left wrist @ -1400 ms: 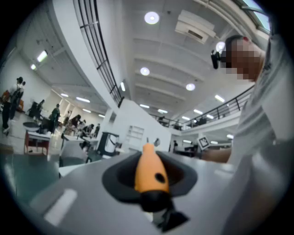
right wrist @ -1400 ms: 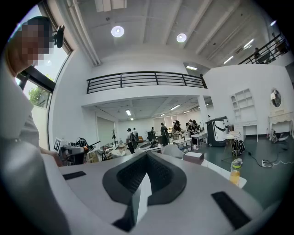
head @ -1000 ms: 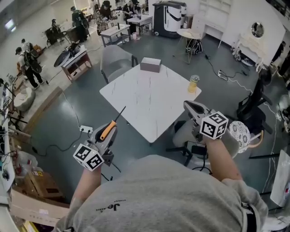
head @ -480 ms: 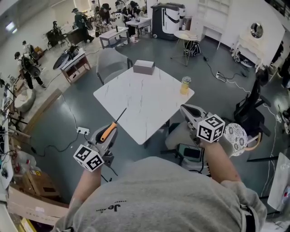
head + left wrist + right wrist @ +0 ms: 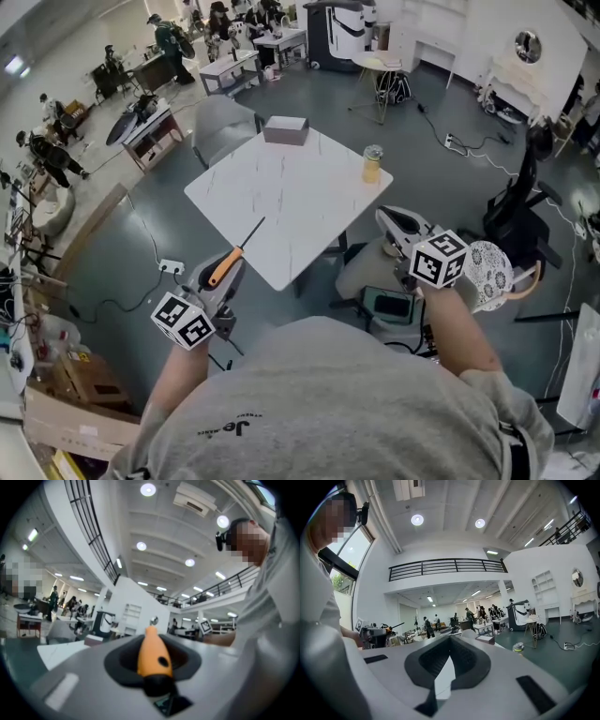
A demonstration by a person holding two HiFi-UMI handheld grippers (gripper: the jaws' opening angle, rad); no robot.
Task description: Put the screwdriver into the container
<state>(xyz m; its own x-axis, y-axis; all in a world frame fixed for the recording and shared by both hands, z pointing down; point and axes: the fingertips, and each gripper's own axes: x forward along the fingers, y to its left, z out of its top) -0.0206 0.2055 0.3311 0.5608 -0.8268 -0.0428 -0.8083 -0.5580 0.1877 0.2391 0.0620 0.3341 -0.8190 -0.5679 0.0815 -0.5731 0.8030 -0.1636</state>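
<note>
Head view: left tongs [image 5: 231,276] grip screwdriver [image 5: 238,249], right tongs [image 5: 385,215] closed empty; table [image 5: 281,192] with box [image 5: 286,129], bottle [image 5: 372,164] ahead.

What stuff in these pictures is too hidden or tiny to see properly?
- Screwdriver tip: head view, too thin and small to tell its kind.
- Grey box on the table: head view, too far and small to tell whether it is open.
- Jar: head view, too small to tell what the yellow inside is.
</note>
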